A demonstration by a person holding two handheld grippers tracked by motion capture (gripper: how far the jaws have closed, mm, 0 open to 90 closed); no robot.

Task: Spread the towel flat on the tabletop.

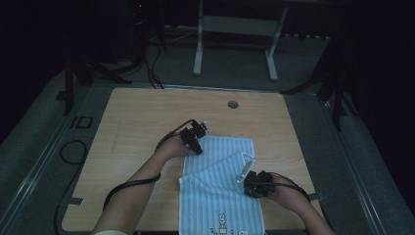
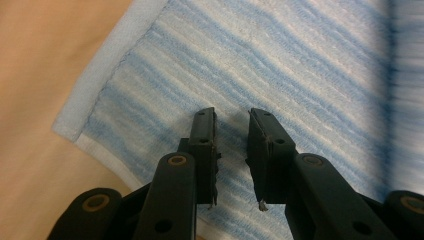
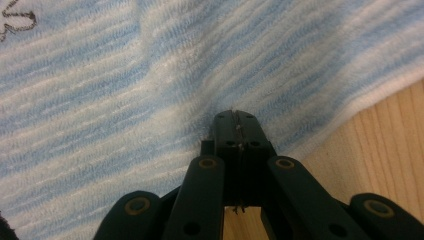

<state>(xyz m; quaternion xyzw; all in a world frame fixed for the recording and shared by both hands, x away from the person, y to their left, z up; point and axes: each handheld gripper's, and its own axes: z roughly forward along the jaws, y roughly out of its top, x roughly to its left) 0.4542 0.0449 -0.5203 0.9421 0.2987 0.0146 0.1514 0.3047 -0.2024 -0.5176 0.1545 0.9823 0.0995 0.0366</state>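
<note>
A blue-and-white striped towel (image 1: 220, 196) lies on the wooden table (image 1: 147, 117), running toward the near edge, with a small rabbit print (image 1: 221, 223) at its near end. My left gripper (image 1: 198, 147) hovers over the towel's far left corner. In the left gripper view its jaws (image 2: 232, 112) stand open with a narrow gap, over the towel (image 2: 280, 65), with nothing between them. My right gripper (image 1: 246, 180) is at the towel's right edge, where a flap is folded up and shows its pale underside. Its jaws (image 3: 235, 114) are shut, and the fabric (image 3: 125, 75) puckers at their tips.
Bare wood (image 3: 385, 140) shows right of the towel's hem and left of its corner (image 2: 35, 60). A round cable hole (image 1: 233, 104) sits near the table's far edge. Black cables (image 1: 127, 186) trail from the grippers. A white desk frame (image 1: 235, 29) stands on the dark floor beyond.
</note>
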